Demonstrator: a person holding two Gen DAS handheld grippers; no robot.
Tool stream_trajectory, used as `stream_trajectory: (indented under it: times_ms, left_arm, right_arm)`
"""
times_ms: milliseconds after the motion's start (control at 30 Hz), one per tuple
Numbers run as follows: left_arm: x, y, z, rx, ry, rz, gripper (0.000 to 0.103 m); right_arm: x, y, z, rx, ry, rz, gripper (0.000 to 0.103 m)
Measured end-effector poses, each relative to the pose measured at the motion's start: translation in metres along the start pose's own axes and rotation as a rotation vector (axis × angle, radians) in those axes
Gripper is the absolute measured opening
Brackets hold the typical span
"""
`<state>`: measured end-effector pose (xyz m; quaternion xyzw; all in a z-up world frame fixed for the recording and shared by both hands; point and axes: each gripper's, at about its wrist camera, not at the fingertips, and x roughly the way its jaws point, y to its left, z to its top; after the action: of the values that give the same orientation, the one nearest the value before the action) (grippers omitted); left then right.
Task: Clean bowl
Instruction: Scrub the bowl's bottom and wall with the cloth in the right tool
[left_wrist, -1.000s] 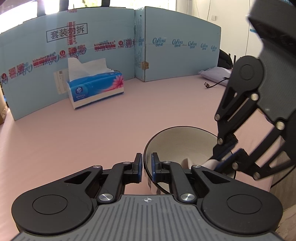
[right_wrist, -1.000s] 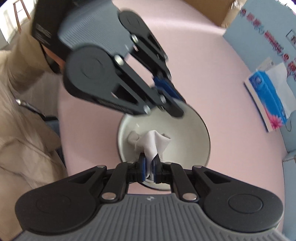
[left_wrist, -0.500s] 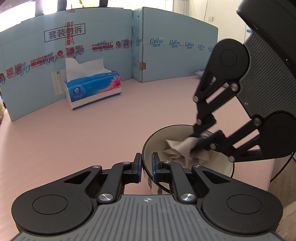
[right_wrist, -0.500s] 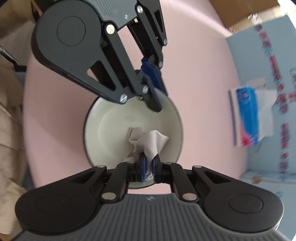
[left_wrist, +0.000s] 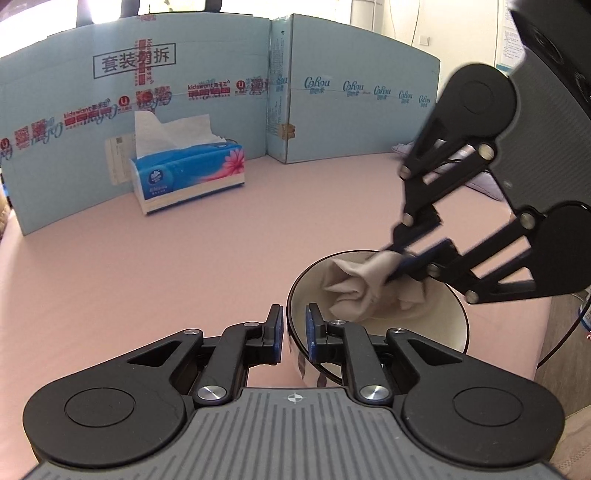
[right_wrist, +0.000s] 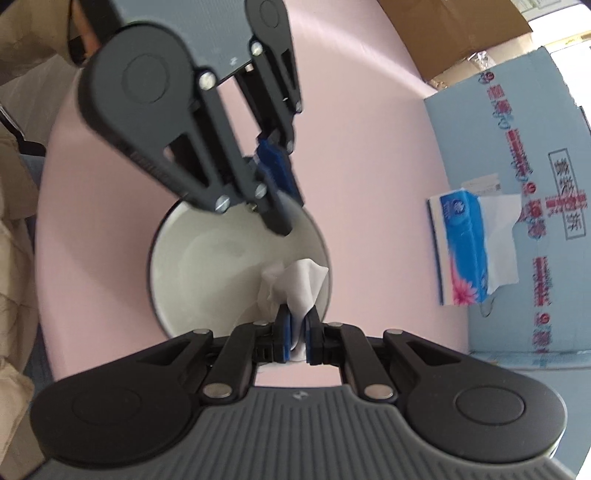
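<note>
A white bowl with a dark outside stands on the pink table. Its near rim lies between the pads of my left gripper; the jaws are opening, and thin gaps show on both sides of the rim. My right gripper reaches in from the right, shut on a crumpled white tissue that rests against the far inside wall. From the right wrist, the tissue sticks out of the right gripper at the bowl's near right rim. The left gripper straddles the far rim.
A blue tissue box with a sheet pulled up stands at the back left, before a light blue cardboard screen. The right wrist view shows the box, a brown carton beyond the table, and a person's beige clothing on the left.
My right gripper rolled and swept the tissue around the inside of the bowl to its far wall. The left gripper stayed at the rim and its pads stand slightly wider apart.
</note>
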<state>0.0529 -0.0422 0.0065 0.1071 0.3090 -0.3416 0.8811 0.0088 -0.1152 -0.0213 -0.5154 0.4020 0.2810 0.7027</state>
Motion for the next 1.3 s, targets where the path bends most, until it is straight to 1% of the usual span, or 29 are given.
stream_trajectory:
  times_ms: [167, 200, 267, 333, 400, 467, 600, 633, 700, 733, 800, 833, 900, 967, 1033, 1100, 1200, 1233, 1300]
  left_arm:
    - [0.0, 0.001, 0.001, -0.01, 0.002, 0.004, 0.019]
    - [-0.001, 0.002, 0.001, -0.018, 0.002, 0.003, 0.019]
    - [-0.001, 0.003, 0.002, -0.033, 0.002, 0.01, 0.023]
    - [-0.003, 0.004, 0.001, -0.05, 0.002, 0.018, 0.026]
    - [-0.006, 0.004, 0.001, -0.07, 0.003, 0.02, 0.026]
    - [-0.009, 0.002, -0.001, -0.098, 0.009, 0.037, 0.036]
    - [-0.013, -0.005, -0.005, -0.144, 0.029, 0.044, 0.037]
    - [-0.014, -0.008, -0.006, -0.149, 0.033, 0.045, 0.037]
    - [-0.015, -0.013, -0.008, -0.154, 0.037, 0.046, 0.041]
    - [-0.016, -0.018, -0.008, -0.143, 0.044, 0.056, 0.044]
    - [-0.015, -0.023, -0.007, -0.123, 0.054, 0.074, 0.046]
    - [-0.015, -0.025, -0.007, -0.114, 0.059, 0.085, 0.045]
    - [-0.014, -0.026, -0.005, -0.096, 0.068, 0.106, 0.037]
    - [-0.012, -0.024, -0.004, -0.075, 0.081, 0.116, 0.026]
    - [-0.009, -0.022, -0.001, -0.048, 0.096, 0.122, 0.019]
    - [-0.006, -0.018, 0.002, -0.032, 0.108, 0.112, 0.017]
    - [-0.002, -0.01, 0.007, -0.015, 0.111, 0.075, 0.012]
    - [-0.001, -0.007, 0.009, -0.01, 0.111, 0.061, 0.01]
    - [0.002, -0.001, 0.012, 0.0, 0.112, 0.035, 0.01]
  right_arm:
    - [0.002, -0.005, -0.003, 0.042, -0.008, 0.065, 0.008]
    - [0.0, -0.003, -0.003, 0.052, -0.025, 0.09, 0.008]
    - [-0.003, 0.0, -0.004, 0.073, -0.059, 0.14, 0.008]
    - [-0.003, -0.005, -0.005, 0.106, -0.092, 0.131, 0.008]
    - [-0.003, -0.009, -0.008, 0.135, -0.119, 0.115, 0.008]
    - [-0.003, -0.012, -0.012, 0.166, -0.143, 0.092, 0.008]
    - [-0.002, -0.011, -0.018, 0.189, -0.188, 0.075, 0.008]
    - [-0.003, -0.01, -0.02, 0.192, -0.197, 0.059, 0.008]
    - [-0.002, -0.009, -0.023, 0.201, -0.21, 0.032, 0.008]
    - [-0.002, -0.009, -0.026, 0.211, -0.222, 0.029, 0.008]
    - [-0.001, -0.01, -0.029, 0.226, -0.245, 0.029, 0.008]
    - [-0.001, -0.01, -0.031, 0.23, -0.256, 0.032, 0.008]
    - [-0.002, -0.007, -0.033, 0.232, -0.267, 0.029, 0.008]
    - [-0.002, -0.006, -0.036, 0.238, -0.279, 0.027, 0.008]
    - [-0.003, -0.006, -0.038, 0.244, -0.287, 0.024, 0.008]
    - [-0.007, -0.003, -0.039, 0.245, -0.289, 0.018, 0.008]
    - [-0.01, -0.001, -0.039, 0.244, -0.294, 0.019, 0.008]
    - [-0.01, -0.001, -0.038, 0.242, -0.296, 0.028, 0.008]
    - [-0.012, 0.0, -0.037, 0.245, -0.298, 0.053, 0.008]
